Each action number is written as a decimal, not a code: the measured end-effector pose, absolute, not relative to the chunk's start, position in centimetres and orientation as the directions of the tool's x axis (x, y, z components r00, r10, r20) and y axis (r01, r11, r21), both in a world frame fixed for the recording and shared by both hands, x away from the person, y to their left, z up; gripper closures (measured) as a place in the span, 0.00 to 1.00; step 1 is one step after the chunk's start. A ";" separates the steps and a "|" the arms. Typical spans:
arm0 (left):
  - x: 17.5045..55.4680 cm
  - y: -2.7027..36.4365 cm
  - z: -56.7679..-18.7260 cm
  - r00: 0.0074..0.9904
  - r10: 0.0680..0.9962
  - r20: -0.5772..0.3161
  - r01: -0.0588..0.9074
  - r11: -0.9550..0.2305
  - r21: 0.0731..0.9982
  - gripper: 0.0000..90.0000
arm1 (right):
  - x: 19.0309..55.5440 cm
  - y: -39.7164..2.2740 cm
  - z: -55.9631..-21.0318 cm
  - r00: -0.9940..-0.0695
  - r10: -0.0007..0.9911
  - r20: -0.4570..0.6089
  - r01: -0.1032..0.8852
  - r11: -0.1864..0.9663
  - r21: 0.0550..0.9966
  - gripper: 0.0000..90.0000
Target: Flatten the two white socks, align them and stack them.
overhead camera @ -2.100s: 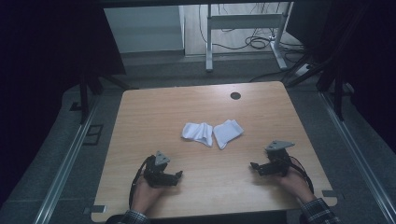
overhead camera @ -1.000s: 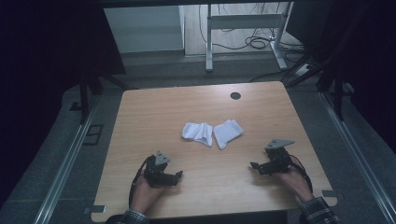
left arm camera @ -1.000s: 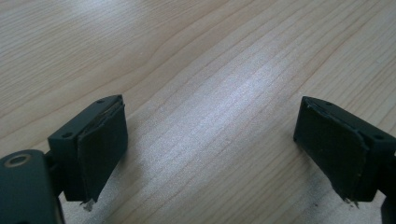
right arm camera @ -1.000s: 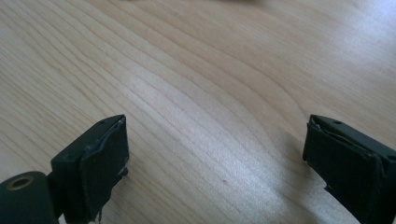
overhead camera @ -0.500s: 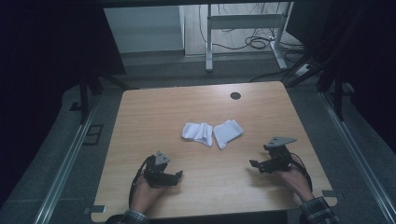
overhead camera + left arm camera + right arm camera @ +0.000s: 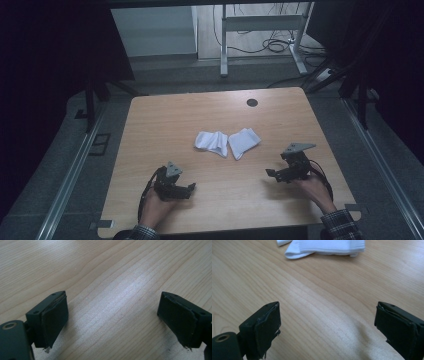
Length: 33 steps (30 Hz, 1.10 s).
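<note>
— Socks: two white, soft, folded socks lie side by side at the middle of the high view, the left white sock (image 6: 211,142) and the right white sock (image 6: 243,141). Do they touch?

— They look just beside each other, on the light brown wooden table (image 6: 165,125).

— Where are the hands?

— Low in the frame. The left hand (image 6: 156,206) holds the black left gripper (image 6: 190,189) at the lower left. The right hand (image 6: 314,188) holds the black right gripper (image 6: 270,174) at the lower right.

— Are the jaws wide?

— Yes, both pairs are spread wide, with bare wood between them. In the right gripper view, one sock sits at the top of the frame, well apart from the jaws.

— What else?

— A small dark round hole (image 6: 252,102) near the table's far edge.
</note>
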<state>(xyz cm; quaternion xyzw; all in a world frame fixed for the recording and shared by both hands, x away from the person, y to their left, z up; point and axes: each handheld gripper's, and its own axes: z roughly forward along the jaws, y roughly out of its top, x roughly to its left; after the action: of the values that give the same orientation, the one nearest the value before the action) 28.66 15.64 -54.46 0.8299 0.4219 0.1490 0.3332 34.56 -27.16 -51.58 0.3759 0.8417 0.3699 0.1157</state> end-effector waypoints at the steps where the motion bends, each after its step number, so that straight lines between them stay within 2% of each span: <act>1: 28.7 15.6 -54.5 0.600 0.799 -0.034 0.601 -0.422 0.679 0.11 | 34.7 -27.1 -51.5 -0.690 0.719 0.081 0.548 0.447 0.707 0.08; 5: 28.7 15.6 -54.5 0.600 0.799 -0.034 0.601 -0.422 0.679 0.11 | 35.1 -26.9 -51.3 -0.683 0.728 0.053 0.551 0.467 0.691 0.08; 17: 28.7 15.6 -54.4 0.600 0.799 -0.033 0.602 -0.424 0.677 0.11 | 37.0 -26.1 -50.3 -0.650 0.754 0.093 0.604 0.438 0.666 0.09; 24: 28.7 15.6 -54.5 0.600 0.799 -0.033 0.601 -0.423 0.678 0.11 | 38.5 -25.5 -49.5 -0.633 0.768 0.097 0.615 0.423 0.665 0.20; 33: 28.7 15.6 -54.5 0.600 0.799 -0.034 0.600 -0.422 0.679 0.11 | 40.1 -24.5 -49.1 -0.629 0.773 0.089 0.613 0.422 0.668 0.27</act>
<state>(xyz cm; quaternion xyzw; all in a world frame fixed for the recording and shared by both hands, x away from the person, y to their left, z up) 28.66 15.64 -54.47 0.8299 0.4216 0.1491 0.3337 40.08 -24.55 -49.13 0.4147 0.8350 0.3422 0.1168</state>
